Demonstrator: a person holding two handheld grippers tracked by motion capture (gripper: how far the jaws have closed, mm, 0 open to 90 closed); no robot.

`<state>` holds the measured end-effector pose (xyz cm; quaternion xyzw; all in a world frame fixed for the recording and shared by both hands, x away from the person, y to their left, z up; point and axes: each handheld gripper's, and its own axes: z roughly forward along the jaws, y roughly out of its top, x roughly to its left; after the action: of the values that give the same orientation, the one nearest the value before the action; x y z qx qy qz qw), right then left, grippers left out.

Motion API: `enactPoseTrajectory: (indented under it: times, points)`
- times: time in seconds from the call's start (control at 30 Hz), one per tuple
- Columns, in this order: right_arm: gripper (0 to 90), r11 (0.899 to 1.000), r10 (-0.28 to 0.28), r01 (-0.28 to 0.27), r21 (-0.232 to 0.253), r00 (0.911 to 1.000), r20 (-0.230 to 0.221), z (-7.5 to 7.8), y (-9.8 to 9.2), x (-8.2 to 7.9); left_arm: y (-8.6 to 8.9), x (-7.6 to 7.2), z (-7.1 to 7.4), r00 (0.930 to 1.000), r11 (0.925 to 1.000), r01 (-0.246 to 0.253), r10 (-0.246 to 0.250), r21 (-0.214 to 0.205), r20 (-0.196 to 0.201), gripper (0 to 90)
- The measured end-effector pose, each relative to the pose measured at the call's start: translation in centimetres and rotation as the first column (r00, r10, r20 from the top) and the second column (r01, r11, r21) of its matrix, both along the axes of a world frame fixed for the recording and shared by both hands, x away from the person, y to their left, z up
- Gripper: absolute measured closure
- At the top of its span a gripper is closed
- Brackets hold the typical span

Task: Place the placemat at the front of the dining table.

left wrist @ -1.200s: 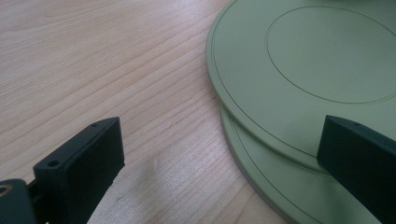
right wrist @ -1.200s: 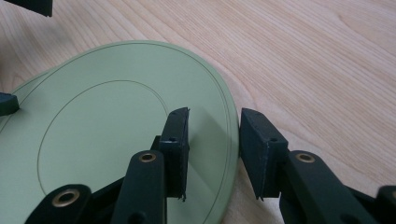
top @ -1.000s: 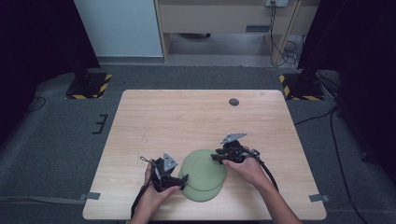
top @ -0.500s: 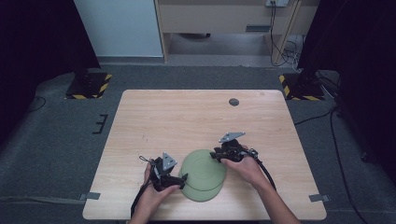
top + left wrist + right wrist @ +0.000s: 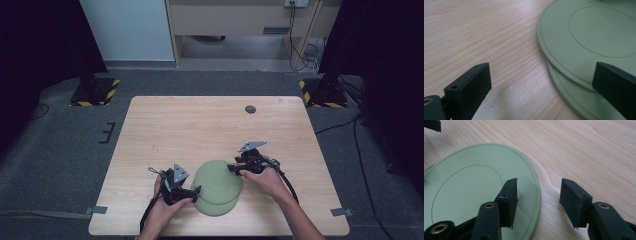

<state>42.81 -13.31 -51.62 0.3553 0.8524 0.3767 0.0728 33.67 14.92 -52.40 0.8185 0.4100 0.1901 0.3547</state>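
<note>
A: Tongs first, from the left. The left gripper (image 5: pixel 196 190) sits at the near-left rim of the pale green round plates; its black jaws stand wide apart, one over bare wood, the other over the rim of the upper plate (image 5: pixel 589 32). Nothing is clamped.

B: And the right gripper (image 5: pixel 233 169)?

A: Also spread. In the right gripper view one jaw hangs over the plate's face and the other over the light wooden table (image 5: pixel 599 150), so the rim lies between them, not yet pinched.

B: So how far along is this?

A: Early, I'd judge. Both tools bracket the stack, but neither has a hold. The closing, the lift and any separating all look left to do.

B: Where do the plates lie?

A: Near the front edge of the table, a bit right of its middle, between the two hands. They are two flat matte discs, the upper one slid slightly off the lower plate (image 5: pixel 564 87), so a crescent of the lower shows. Each face carries thin concentric rings. A small dark round spot (image 5: pixel 250 109) sits far back on the table, well apart.
</note>
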Motion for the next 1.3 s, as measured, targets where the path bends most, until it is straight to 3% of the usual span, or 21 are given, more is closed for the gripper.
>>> enactPoseTrajectory:
  times: [0.2,0.4,0.5,0.57,1.3]
  points:
    - [43.4,1.000,0.001,-0.001,0.017,1.0000,0.004,0.3,-0.5,-0.3,0.2,-0.8,0.6,0.9999,0.9999,0.013,-0.013,-0.008,0.007,2.0]
    - [38.0,0.999,0.027,-0.027,0.020,0.9996,-0.007,0.5,-0.5,-1.0,0.3,-1.5,0.4,0.9994,0.9993,0.034,-0.034,0.017,-0.004,2.0]
    - [35.6,0.999,0.029,-0.029,0.018,0.9994,-0.016,0.4,-0.4,-1.1,0.2,-1.5,0.3,0.9994,0.9991,0.032,-0.032,0.027,-0.011,2.1]
    - [34.8,0.999,0.033,-0.033,0.016,0.9993,-0.019,0.4,-0.4,-1.1,0.1,-1.3,0.0,0.9994,0.9979,0.033,-0.032,0.056,-0.016,2.4]
    - [35.2,0.999,0.036,-0.036,0.015,0.9988,-0.031,0.3,-0.2,-0.7,0.0,-0.1,-0.1,0.9999,0.9976,-0.009,0.010,0.068,-0.005,0.0]
